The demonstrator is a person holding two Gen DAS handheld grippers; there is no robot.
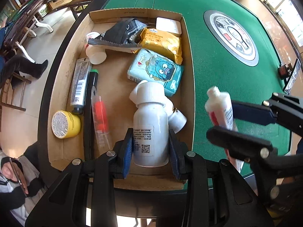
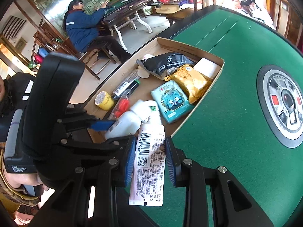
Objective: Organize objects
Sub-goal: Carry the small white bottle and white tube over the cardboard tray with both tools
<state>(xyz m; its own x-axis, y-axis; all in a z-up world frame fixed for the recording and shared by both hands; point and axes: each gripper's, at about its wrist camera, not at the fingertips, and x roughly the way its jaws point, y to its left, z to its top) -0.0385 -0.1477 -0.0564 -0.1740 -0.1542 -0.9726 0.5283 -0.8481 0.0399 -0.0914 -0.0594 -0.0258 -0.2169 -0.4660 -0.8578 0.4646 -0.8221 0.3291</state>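
Observation:
My left gripper (image 1: 150, 147) is shut on a white bottle (image 1: 149, 132) with a ribbed white cap, held over the near end of a shallow cardboard box (image 1: 136, 12) on the green table (image 1: 217, 71). The bottle also shows in the right wrist view (image 2: 126, 123). My right gripper (image 2: 150, 158) is shut on a white tube (image 2: 149, 162) with a barcode, just right of the box over the felt. In the left wrist view the tube (image 1: 220, 107) shows between the right gripper's jaws, cap end up.
The box holds a yellow cracker pack (image 1: 162, 41), a blue tissue pack (image 1: 157, 70), a black pouch (image 1: 121, 32), a grey tube (image 1: 80, 83), a yellow round tin (image 1: 65, 123), a red-and-clear pack (image 1: 100, 117). A round control panel (image 1: 232, 36) sits mid-table. People sit at left.

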